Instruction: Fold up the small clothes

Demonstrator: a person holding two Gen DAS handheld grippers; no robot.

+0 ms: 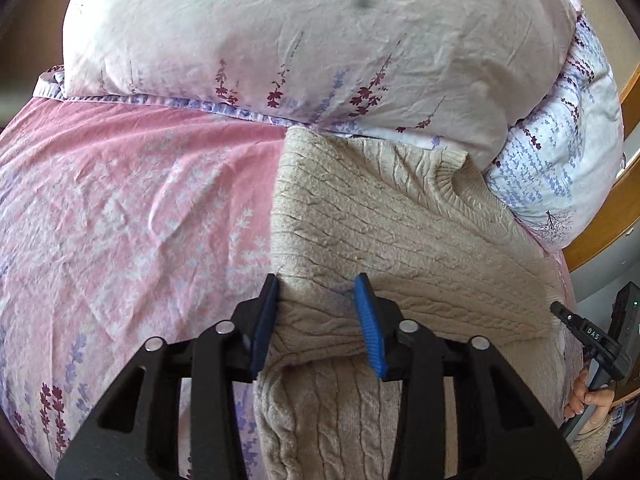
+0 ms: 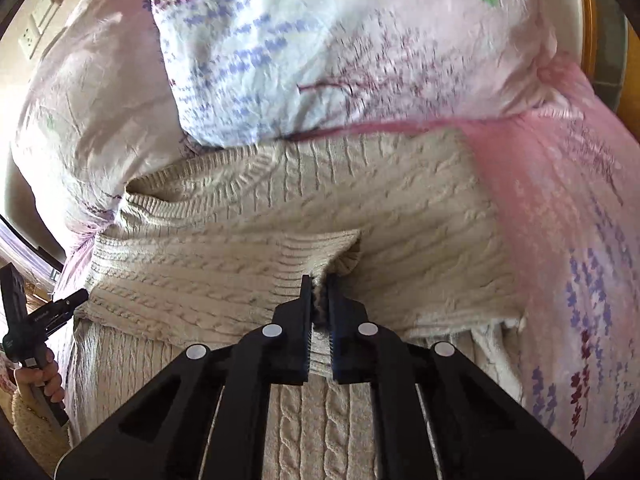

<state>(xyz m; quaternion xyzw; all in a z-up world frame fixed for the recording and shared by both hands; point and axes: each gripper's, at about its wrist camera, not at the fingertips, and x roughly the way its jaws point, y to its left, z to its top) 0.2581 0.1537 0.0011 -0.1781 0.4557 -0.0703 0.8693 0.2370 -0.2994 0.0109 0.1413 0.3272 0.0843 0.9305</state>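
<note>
I see the bed w/ pink floral sheet (image 1: 120,200), pale floral pillows (image 1: 280,32) at its head. Beige cable-knit sweater (image 1: 380,232) lies on the sheet, collar up against the pillows, partly folded. My left gripper (image 1: 318,324) has jaws spread wide, straddling a sweater fold. My right gripper (image 2: 319,320) has jaws clamped on a sweater cuff (image 2: 340,256).

Sweater on bed, pillows behind.

Cable-knit sweater (image 1: 400,240) lies on the bedsheet (image 1: 140,200), collar end touching two pillows (image 1: 320,40) at the far side. Left gripper (image 1: 318,292) straddles a folded edge, near side; right gripper (image 2: 319,292) pinches a sleeve cuff (image 2: 332,256) lying across the body. Bed frame (image 1: 608,216) right of pillows.
</note>
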